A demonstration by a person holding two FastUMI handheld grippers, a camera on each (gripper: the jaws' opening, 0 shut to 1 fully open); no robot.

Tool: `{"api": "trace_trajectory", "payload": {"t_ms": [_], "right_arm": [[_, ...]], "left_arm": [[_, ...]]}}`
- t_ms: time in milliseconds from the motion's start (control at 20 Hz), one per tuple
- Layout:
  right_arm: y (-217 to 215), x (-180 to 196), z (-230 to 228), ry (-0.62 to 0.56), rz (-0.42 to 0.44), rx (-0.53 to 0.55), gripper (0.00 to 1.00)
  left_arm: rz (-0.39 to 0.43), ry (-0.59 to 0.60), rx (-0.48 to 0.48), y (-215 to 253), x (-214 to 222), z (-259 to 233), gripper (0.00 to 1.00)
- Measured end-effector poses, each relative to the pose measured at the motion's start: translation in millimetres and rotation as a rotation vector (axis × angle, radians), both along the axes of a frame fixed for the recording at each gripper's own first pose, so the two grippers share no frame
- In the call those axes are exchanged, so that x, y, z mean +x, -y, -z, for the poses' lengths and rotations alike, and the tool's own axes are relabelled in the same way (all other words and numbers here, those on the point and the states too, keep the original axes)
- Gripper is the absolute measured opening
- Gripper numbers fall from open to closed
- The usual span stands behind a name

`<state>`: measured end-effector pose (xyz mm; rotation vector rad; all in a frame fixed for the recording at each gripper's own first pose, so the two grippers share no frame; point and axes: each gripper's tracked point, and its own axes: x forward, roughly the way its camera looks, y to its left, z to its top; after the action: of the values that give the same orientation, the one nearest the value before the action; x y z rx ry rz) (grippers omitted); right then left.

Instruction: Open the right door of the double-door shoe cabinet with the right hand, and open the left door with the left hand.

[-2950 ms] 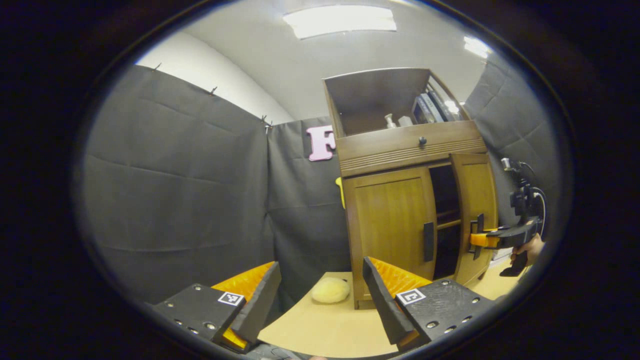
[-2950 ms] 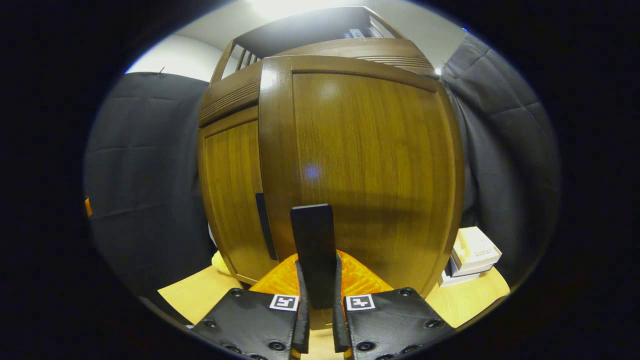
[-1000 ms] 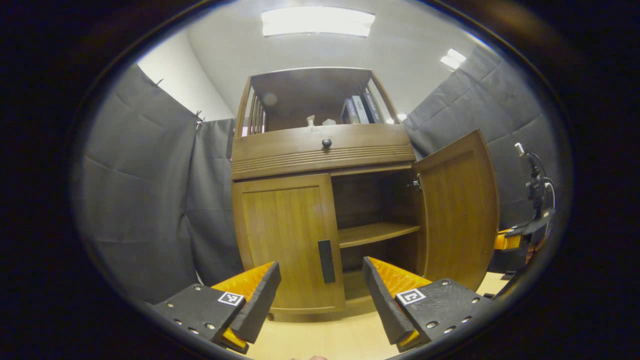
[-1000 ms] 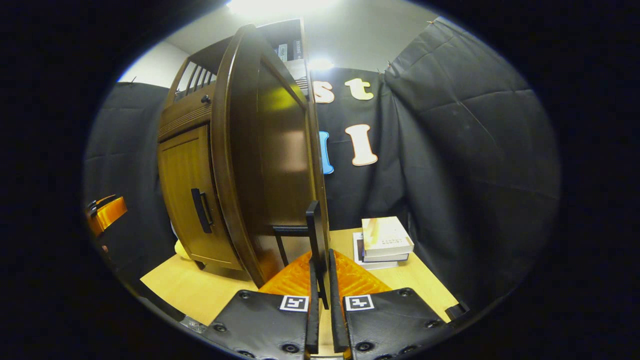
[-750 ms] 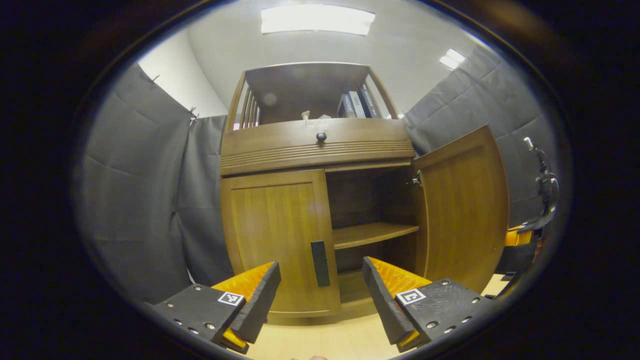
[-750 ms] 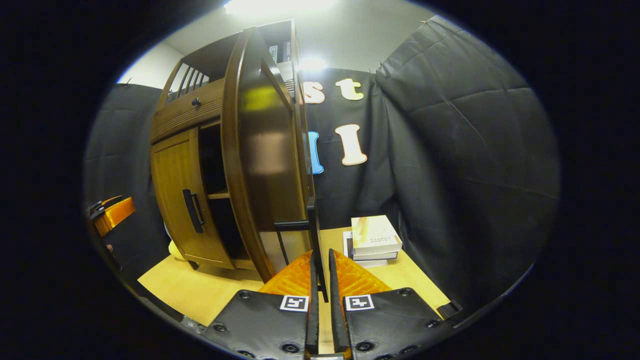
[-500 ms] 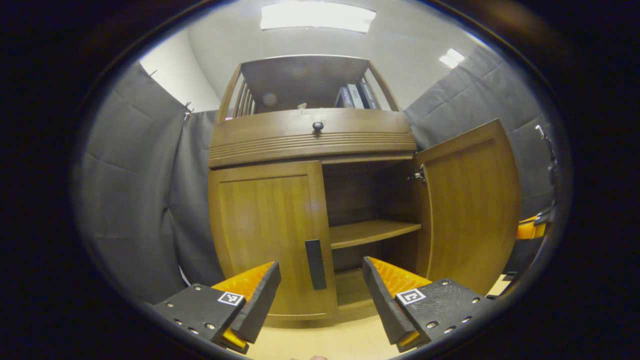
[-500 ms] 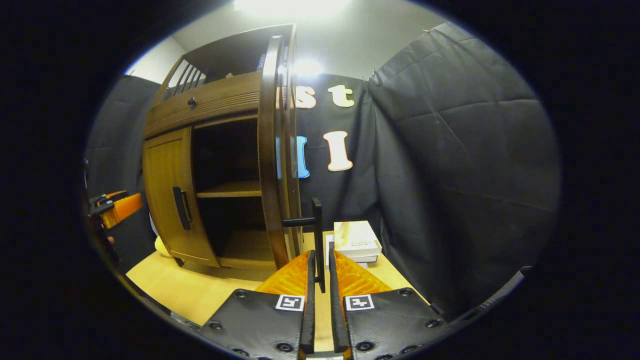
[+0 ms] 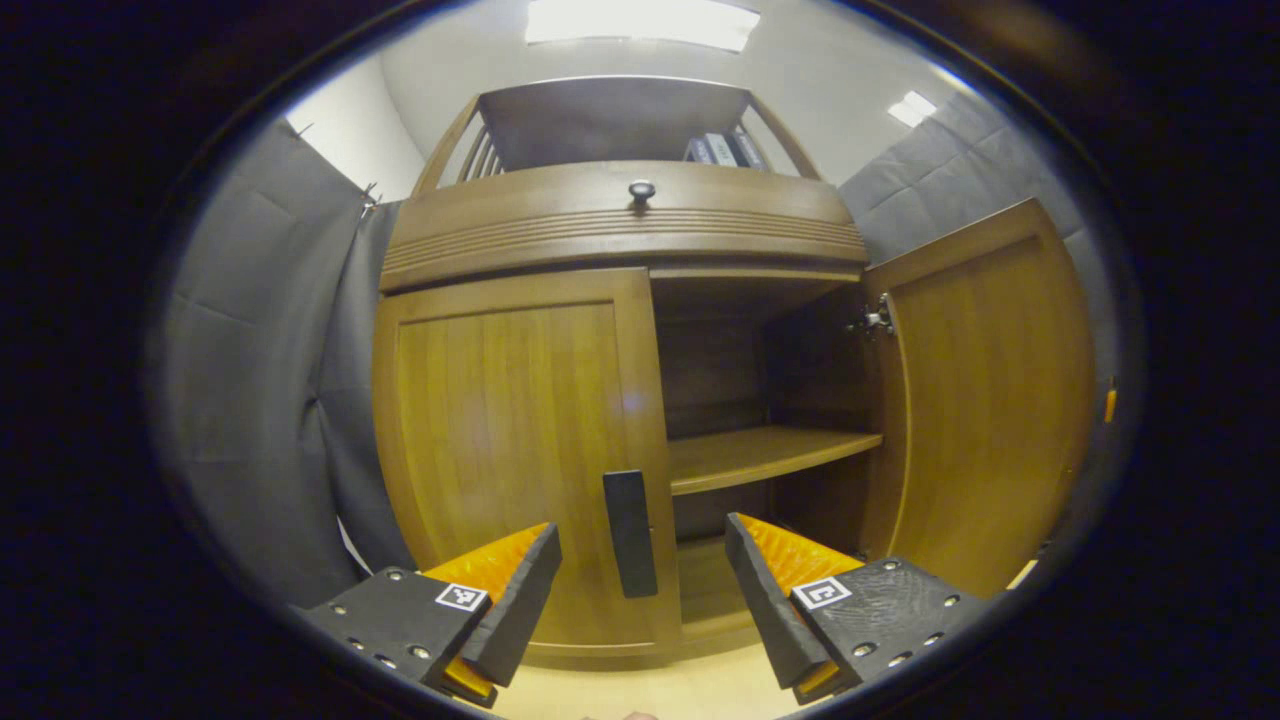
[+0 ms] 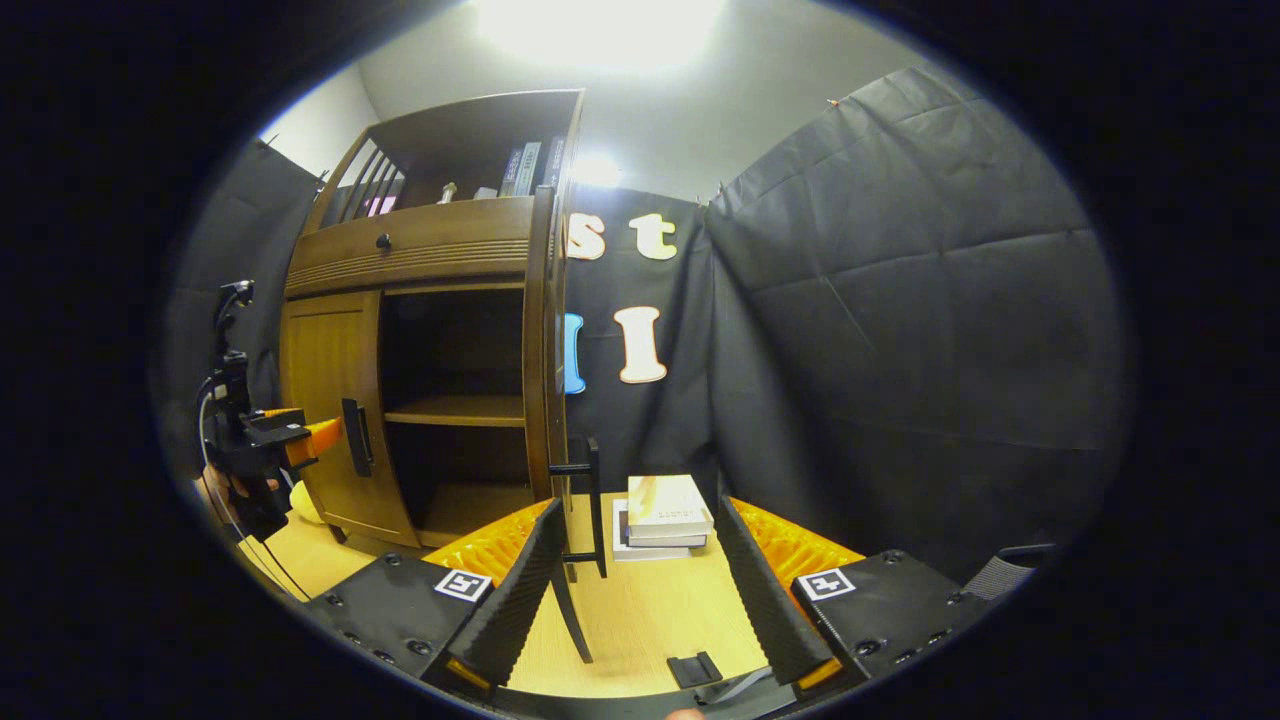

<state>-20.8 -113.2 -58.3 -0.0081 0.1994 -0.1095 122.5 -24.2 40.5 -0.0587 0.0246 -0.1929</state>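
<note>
Framing the black handle (image 9: 630, 533) of the left door (image 9: 520, 450) between its spread fingers, the left gripper (image 9: 640, 590) is seen just in front of the shoe cabinet (image 9: 620, 225), with its jaws wide apart and nothing held. The left door is judged to be closed against the frame, so this half of the task is not yet done. In the right gripper view, the right gripper (image 10: 633, 575) is likewise parted and empty, with the right door's handle (image 10: 592, 505) standing just ahead of its fingertips and untouched. The right door (image 10: 545, 350) is swung fully outward, seen edge-on there. Beyond it, a stack of books (image 10: 665, 512) lies on the table (image 10: 640, 620), and the inner shelf (image 9: 765, 455) is exposed.

A miss could be caused by the narrow handle: if the fingers are closed off-centre or too shallowly, the handle could slip out once pulling begins. A straight pull, rather than one following the hinge arc, could twist the grip loose or drag the cabinet forward.
</note>
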Motion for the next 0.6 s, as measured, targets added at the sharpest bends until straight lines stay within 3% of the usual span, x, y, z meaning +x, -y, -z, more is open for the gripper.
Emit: {"api": "trace_trajectory", "payload": {"t_ms": [150,200,600], "right_arm": [[5,-14,6,-0.013,0.023,0.007,0.99],[6,-15,7,-0.02,0.029,0.011,0.92],[16,-25,12,-0.047,0.067,-0.001,0.92]], "left_arm": [[-0.016,-0.017,-0.03,1,22,10,0.95],[-0.02,-0.019,-0.036,0,30,13,0.95],[-0.034,-0.06,-0.04,7,72,36,0.95]]}}
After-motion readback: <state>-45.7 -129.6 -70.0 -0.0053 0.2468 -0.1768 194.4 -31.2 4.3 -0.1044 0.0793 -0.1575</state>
